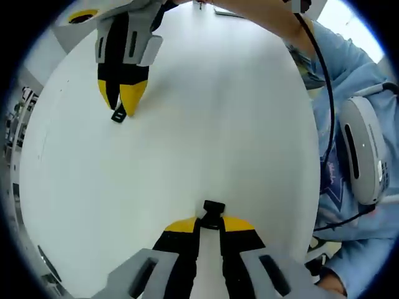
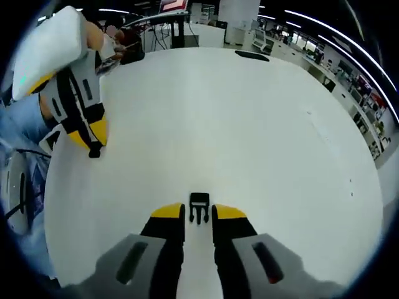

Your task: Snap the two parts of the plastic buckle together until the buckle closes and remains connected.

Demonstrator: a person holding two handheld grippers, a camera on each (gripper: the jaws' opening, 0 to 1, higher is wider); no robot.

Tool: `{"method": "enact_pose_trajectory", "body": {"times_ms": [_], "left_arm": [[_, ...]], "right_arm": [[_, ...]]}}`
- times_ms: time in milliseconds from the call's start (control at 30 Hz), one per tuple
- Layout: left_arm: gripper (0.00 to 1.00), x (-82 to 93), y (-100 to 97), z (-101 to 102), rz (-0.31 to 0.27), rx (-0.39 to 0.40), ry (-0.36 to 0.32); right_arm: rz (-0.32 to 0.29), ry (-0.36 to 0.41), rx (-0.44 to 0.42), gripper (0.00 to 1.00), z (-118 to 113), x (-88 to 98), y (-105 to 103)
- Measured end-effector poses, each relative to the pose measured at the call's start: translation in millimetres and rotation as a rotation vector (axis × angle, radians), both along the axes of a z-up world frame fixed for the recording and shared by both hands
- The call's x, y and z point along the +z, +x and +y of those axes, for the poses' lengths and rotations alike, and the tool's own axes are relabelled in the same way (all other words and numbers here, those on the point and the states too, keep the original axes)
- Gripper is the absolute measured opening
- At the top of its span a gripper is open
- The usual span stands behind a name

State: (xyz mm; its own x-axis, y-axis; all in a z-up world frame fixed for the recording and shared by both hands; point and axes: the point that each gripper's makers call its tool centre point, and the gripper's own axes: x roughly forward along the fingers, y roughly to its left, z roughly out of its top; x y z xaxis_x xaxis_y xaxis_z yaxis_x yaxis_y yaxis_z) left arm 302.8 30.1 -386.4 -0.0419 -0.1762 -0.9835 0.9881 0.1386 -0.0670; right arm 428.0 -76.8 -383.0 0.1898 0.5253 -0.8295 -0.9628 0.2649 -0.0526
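My left gripper is shut on a black plastic buckle part that sticks out past its yellow tips, just above the white table. My right gripper is shut on the other black buckle part, whose prongs point back between the jaws. The two parts are far apart. In the left gripper view, the right gripper hangs at the upper left with its buckle part at its tips. In the right gripper view, the left gripper shows at the left, a black piece at its tips.
The white table top stretches wide between the grippers. A person in a light blue sleeve stands at the right of the left gripper view, with a black cable. Desks and equipment lie beyond the far table edge.
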Motion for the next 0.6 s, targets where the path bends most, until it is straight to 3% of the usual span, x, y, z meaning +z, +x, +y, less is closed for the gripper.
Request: {"method": "enact_pose_trajectory", "body": {"times_ms": [133, 600], "left_arm": [[0.11, -0.5, -1.0, 0, 0.004, 0.001, -0.002], [0.11, -1.2, -1.1, 1, 0.01, 0.008, 0.001]], "right_arm": [[0.012, 0.005, -0.008, 0.12, 0, -0.7, 0], [0.014, -0.015, 0.021, 0.11, -10, 0.3, -9]]}}
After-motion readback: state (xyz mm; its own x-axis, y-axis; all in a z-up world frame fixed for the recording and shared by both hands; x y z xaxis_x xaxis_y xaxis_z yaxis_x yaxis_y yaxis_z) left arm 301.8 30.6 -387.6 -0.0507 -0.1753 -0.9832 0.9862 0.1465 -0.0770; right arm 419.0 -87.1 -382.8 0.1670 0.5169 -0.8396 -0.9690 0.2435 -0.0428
